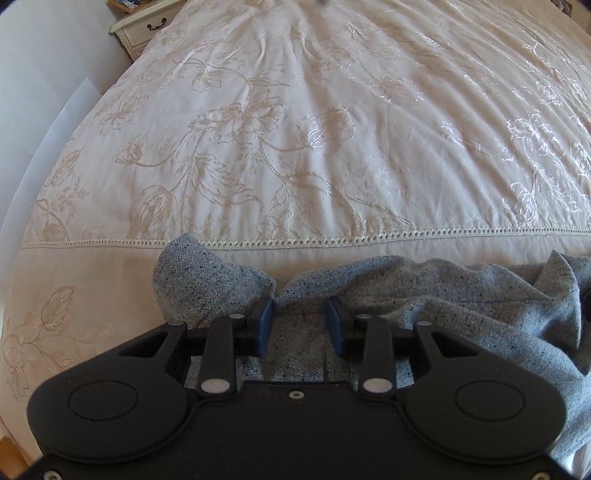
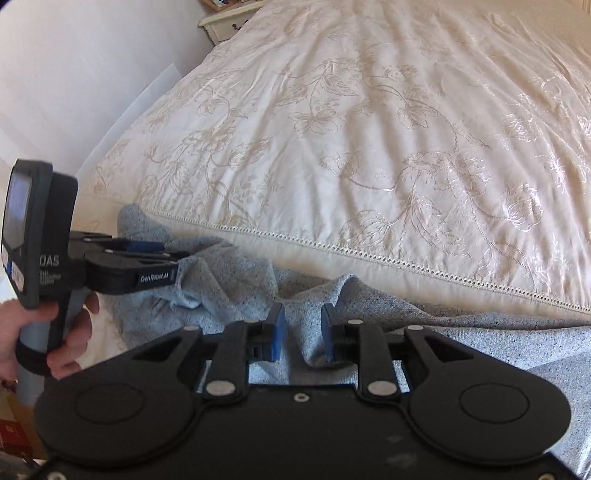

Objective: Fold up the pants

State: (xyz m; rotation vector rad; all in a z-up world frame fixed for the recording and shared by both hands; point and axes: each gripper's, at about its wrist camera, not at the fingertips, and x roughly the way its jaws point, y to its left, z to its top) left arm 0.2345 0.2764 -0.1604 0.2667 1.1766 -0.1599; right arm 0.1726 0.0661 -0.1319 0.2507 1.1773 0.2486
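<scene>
Light blue-grey speckled pants (image 1: 461, 295) lie crumpled along the near edge of the bed, also in the right wrist view (image 2: 236, 288). My left gripper (image 1: 301, 317) is open, its blue pads either side of a fold of the fabric with a gap between them. It also shows from the side in the right wrist view (image 2: 173, 254), at the pants' left end. My right gripper (image 2: 301, 332) is open, with a raised ridge of the pants between its pads, which do not pinch it.
The bed carries a cream floral embroidered cover (image 1: 295, 129) with an eyelet trim band (image 1: 332, 240). A cream bedside cabinet (image 1: 140, 29) stands at the far left by the white wall. Boxes (image 2: 11, 424) sit on the floor at lower left.
</scene>
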